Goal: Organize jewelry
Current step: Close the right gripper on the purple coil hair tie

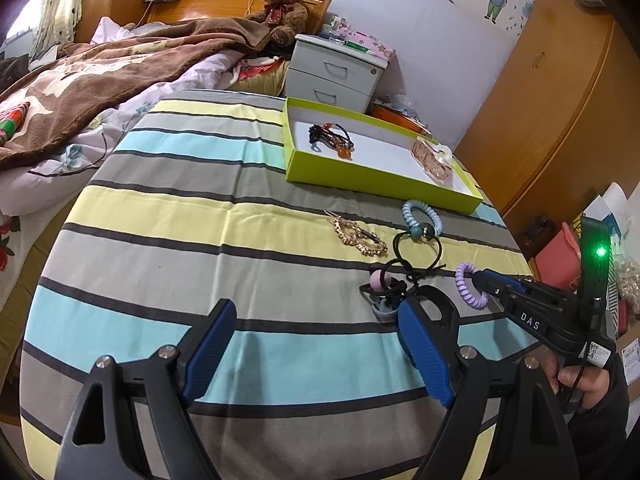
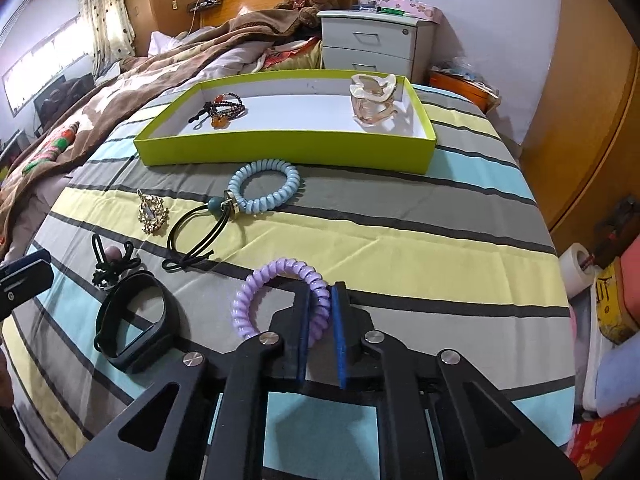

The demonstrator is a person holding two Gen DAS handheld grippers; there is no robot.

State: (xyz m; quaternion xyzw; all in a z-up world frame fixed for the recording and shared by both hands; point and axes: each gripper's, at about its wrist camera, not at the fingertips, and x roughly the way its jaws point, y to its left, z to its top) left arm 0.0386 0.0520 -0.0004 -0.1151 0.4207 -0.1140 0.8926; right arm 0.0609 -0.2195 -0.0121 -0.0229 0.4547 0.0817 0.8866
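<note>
Right wrist view: right gripper (image 2: 320, 300) clamped on the ribbed purple coil band (image 2: 256, 300) at lower centre, left gripper (image 1: 316, 332) apart over bare striped cloth (image 1: 192, 216).

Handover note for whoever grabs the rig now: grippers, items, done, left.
Right gripper: shut on the purple coil hair tie, which is still low at the striped cloth.
Left gripper: open, empty, over the cloth near the black band.
Done: dark bead bracelets and a clear pinkish hair claw lie in the green tray.
Left: purple tie into the tray, then the blue coil tie, black cord tie, gold brooch, black tie with a pink bead and the black band, all on the cloth in front of the tray.
</note>
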